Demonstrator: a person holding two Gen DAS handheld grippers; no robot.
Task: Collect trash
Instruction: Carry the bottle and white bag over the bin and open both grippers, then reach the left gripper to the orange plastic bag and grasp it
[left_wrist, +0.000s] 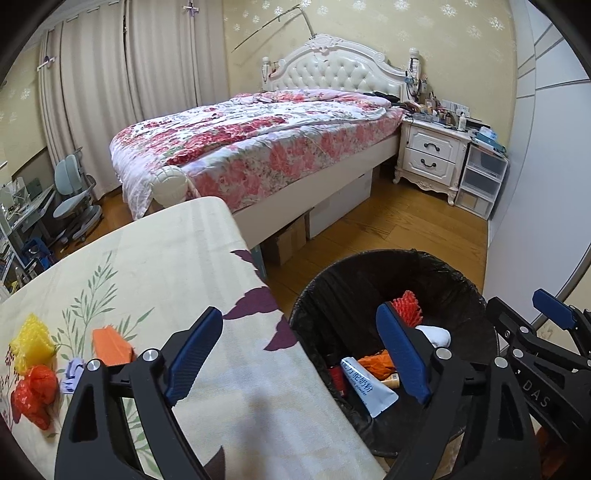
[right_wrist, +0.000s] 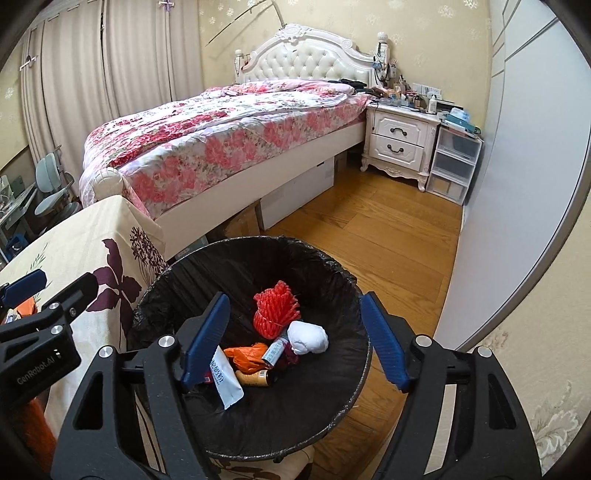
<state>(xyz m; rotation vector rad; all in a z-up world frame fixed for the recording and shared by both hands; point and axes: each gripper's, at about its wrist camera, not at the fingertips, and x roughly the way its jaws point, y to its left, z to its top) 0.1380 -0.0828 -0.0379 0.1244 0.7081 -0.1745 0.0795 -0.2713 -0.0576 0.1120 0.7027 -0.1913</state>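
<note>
A bin with a black liner (right_wrist: 258, 242) stands on the floor beside a table with a floral cloth (left_wrist: 166, 258). In it lie a red foam net (right_wrist: 275, 310), a white wad (right_wrist: 308, 339), an orange wrapper (right_wrist: 247, 356), a white and blue sachet (right_wrist: 227, 386) and a small bottle (right_wrist: 255, 376). My right gripper (right_wrist: 293, 299) hangs open over the bin, nothing between its pads. My left gripper (left_wrist: 299, 312) is open above the table edge and the bin rim (left_wrist: 369, 256), also empty. A yellow foam net (left_wrist: 31, 343), an orange packet (left_wrist: 110, 345), a red plastic bag (left_wrist: 33, 395) and a lilac scrap (left_wrist: 74, 374) lie on the table.
A bed with a flowered quilt (left_wrist: 258, 140) fills the room behind, with cardboard boxes (left_wrist: 288, 240) under it. A white nightstand (left_wrist: 432, 155) and plastic drawers (left_wrist: 480, 181) stand at the far right by a wardrobe (left_wrist: 535, 166). A desk chair (left_wrist: 72, 195) is at the left.
</note>
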